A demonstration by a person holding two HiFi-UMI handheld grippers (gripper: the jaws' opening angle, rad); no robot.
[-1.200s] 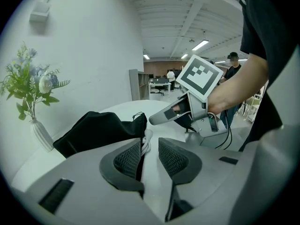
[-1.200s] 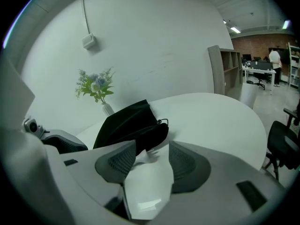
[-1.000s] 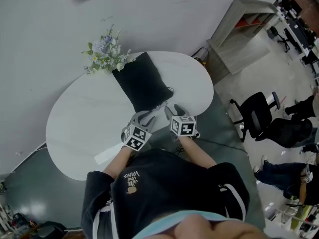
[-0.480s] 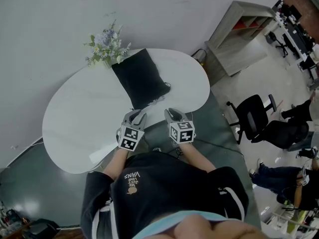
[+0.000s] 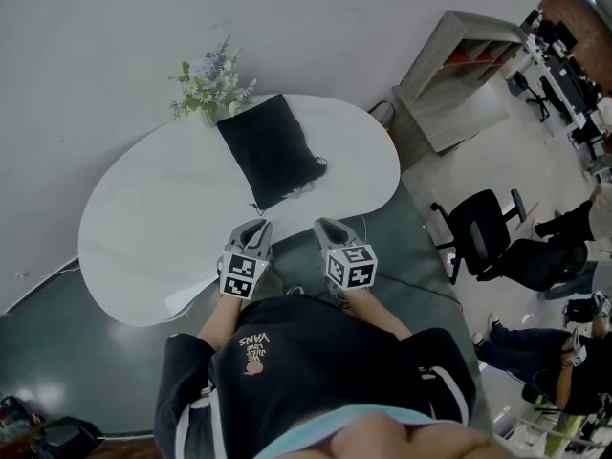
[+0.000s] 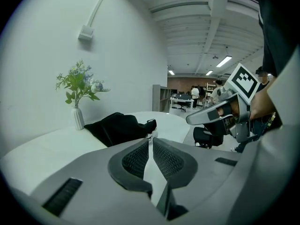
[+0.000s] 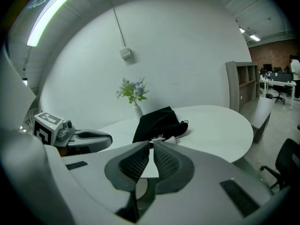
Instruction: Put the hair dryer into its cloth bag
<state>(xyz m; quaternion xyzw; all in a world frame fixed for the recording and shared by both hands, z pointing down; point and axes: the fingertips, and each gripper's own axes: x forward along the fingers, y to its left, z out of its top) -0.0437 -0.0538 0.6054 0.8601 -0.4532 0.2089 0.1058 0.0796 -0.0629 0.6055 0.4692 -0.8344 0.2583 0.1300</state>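
A black cloth bag lies bulging on the white oval table, its drawstring mouth toward me. No hair dryer shows in any view. My left gripper and right gripper hover side by side at the table's near edge, short of the bag and apart from it. Both jaws have just been closing and now stand shut with nothing between them. In the left gripper view the left gripper points at the bag. In the right gripper view the right gripper points at the bag.
A vase of flowers stands behind the bag by the wall. A white card lies at the table's front edge. To the right are a wooden shelf unit, a black office chair and seated people.
Both grippers have drawn back from the bag's mouth toward me, to the table's near edge. The bag has stayed where it lay.
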